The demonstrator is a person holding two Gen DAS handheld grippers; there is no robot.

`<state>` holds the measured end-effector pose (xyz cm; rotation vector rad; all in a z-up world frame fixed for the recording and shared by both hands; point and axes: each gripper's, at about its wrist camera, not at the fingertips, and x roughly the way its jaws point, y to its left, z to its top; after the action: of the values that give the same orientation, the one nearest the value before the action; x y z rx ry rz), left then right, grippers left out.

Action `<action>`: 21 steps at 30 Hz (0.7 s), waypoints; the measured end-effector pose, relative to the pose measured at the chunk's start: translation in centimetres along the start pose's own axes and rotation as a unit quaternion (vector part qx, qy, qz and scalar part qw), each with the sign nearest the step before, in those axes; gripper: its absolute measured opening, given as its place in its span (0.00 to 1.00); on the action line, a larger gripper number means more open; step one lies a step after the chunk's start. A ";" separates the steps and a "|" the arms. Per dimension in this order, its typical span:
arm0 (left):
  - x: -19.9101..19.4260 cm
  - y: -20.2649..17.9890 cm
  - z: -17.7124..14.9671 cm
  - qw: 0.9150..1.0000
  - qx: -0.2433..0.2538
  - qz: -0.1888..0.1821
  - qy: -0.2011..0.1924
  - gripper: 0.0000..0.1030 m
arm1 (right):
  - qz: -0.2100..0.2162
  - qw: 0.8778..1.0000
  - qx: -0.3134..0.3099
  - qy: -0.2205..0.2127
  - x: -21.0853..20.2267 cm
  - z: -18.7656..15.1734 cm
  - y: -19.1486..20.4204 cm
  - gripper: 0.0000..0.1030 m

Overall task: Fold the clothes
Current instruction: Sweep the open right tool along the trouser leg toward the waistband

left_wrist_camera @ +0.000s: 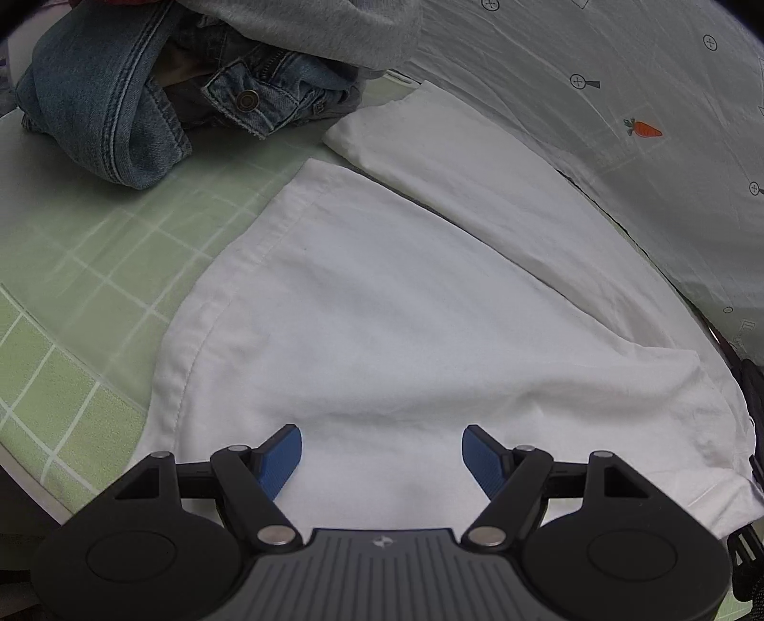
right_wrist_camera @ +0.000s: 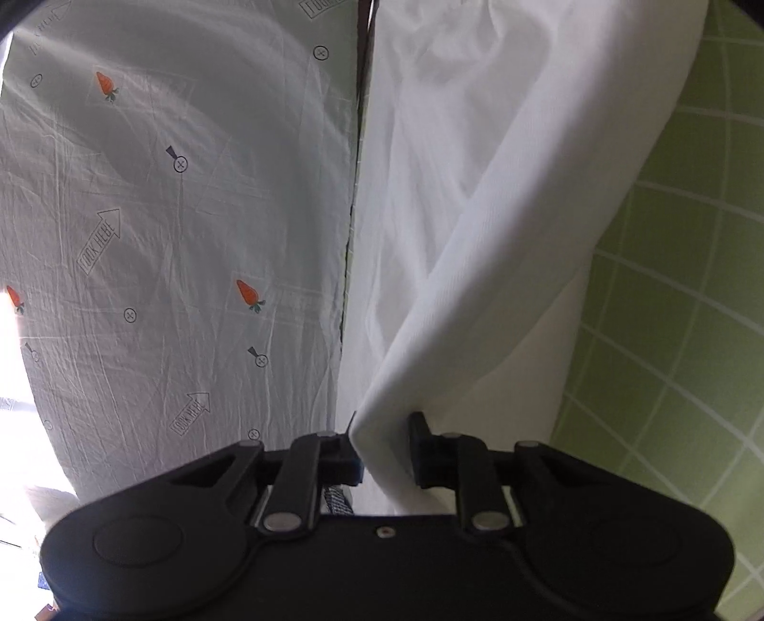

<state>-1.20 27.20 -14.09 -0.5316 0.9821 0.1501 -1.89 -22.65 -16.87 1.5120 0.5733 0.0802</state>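
Observation:
A white garment (left_wrist_camera: 382,310) lies spread on the green checked sheet (left_wrist_camera: 86,296), with two leg-like panels reaching toward the back. My left gripper (left_wrist_camera: 382,454) hovers over its near part, jaws wide open and empty. In the right wrist view the same white garment (right_wrist_camera: 477,215) hangs lifted in a long fold. My right gripper (right_wrist_camera: 382,444) is shut on an edge of it, the cloth pinched between the dark fingers (right_wrist_camera: 422,444).
A heap of blue denim (left_wrist_camera: 119,105) and a grey garment (left_wrist_camera: 324,28) sits at the back left. A pale curtain with carrot prints (left_wrist_camera: 644,95) hangs along the right side; it also fills the left of the right wrist view (right_wrist_camera: 167,215).

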 end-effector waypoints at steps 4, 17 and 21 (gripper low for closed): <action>-0.5 0.8 0.0 1.000 -0.020 0.004 -0.007 0.73 | -0.015 1.000 -0.010 -0.022 1.9 0.5 1.1 0.43; -0.5 -1.5 -1.7 0.999 -0.044 0.003 -0.012 0.74 | -0.121 0.992 0.017 -0.025 -3.3 4.4 -3.1 0.80; -0.4 -4.2 -3.0 0.998 -0.060 -0.015 -0.013 0.74 | -0.121 0.991 0.034 -0.053 -6.8 7.4 -4.4 0.81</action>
<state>-2.19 22.13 -13.57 -0.6529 0.9429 0.1906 -6.12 -32.49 -19.30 1.4923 0.6736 -0.2079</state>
